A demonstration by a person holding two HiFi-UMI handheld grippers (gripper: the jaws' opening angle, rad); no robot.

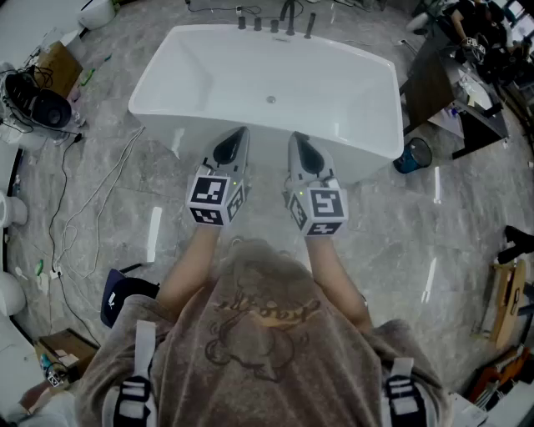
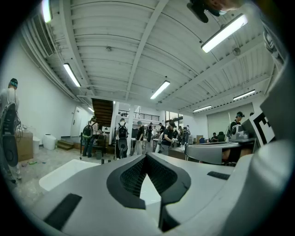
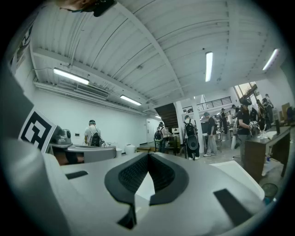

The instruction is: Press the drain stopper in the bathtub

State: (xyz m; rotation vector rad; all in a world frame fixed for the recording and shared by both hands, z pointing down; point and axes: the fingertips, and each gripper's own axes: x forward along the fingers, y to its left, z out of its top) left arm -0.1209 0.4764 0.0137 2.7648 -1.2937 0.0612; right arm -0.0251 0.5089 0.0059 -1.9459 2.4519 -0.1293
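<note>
A white freestanding bathtub (image 1: 192, 62) stands on the grey marble floor ahead of me. Its small round drain stopper (image 1: 270, 100) sits in the middle of the tub's bottom. My left gripper (image 1: 240, 132) and right gripper (image 1: 296, 136) are held side by side over the tub's near rim, short of the stopper and pointing at it. On both, the jaws meet at the tips with nothing between them. In the left gripper view the left gripper (image 2: 146, 156) points level across the room, with the bathtub (image 2: 60, 175) low at the left. The right gripper (image 3: 148, 156) does the same, with the bathtub (image 3: 239, 173) at the right.
Taps (image 1: 275, 23) stand on the tub's far rim. Cables (image 1: 92, 200) trail over the floor at the left, near a dark bag (image 1: 37, 104). A blue bin (image 1: 413, 155) and a desk (image 1: 467, 92) stand right of the tub. Several people (image 2: 122, 136) stand far behind.
</note>
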